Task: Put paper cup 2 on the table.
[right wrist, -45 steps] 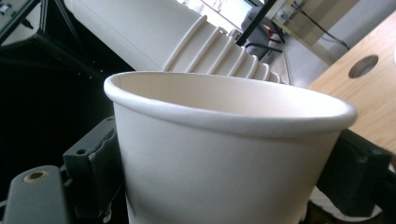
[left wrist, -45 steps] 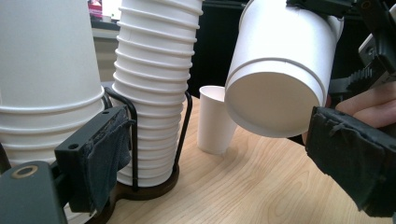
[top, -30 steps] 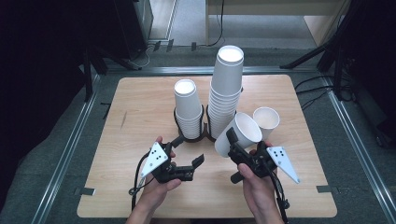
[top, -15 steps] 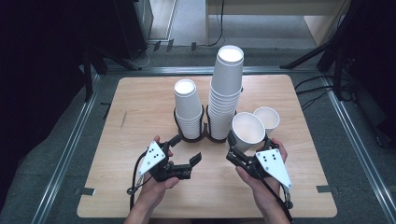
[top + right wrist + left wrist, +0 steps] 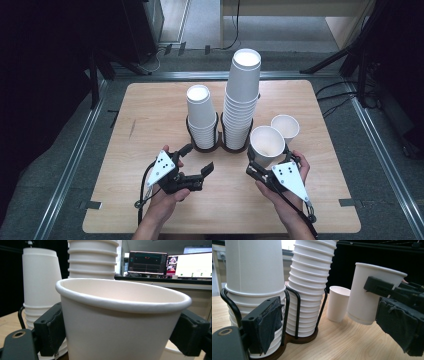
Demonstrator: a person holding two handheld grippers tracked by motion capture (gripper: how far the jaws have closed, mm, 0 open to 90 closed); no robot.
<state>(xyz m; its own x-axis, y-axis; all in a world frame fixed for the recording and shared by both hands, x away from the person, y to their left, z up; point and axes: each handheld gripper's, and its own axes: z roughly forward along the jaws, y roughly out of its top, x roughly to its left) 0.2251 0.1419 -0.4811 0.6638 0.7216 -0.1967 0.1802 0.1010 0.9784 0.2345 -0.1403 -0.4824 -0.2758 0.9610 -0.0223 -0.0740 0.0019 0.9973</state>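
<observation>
– Where is the paper cup (image 5: 266,145)?

– Clamped upright, mouth up, in the right tongs (image 5: 270,162), lifted just off the tabletop (image 5: 150,107) beside the wire holder (image 5: 218,145).

– Hands?

– Right hand (image 5: 290,192) low, palm inward. Left tongs (image 5: 196,161) spread apart, empty, aimed at the holder.

– Count?

– Two inverted stacks in the holder: short stack (image 5: 202,117), tall stack (image 5: 241,97). One loose cup (image 5: 285,128) standing behind the held one.

Your right gripper (image 5: 267,161) now carries the cup (image 5: 266,143) upright, mouth up; a second ago it lay tipped toward nine o'clock. Your right hand (image 5: 286,189) has swung in toward six o'clock behind it.
</observation>
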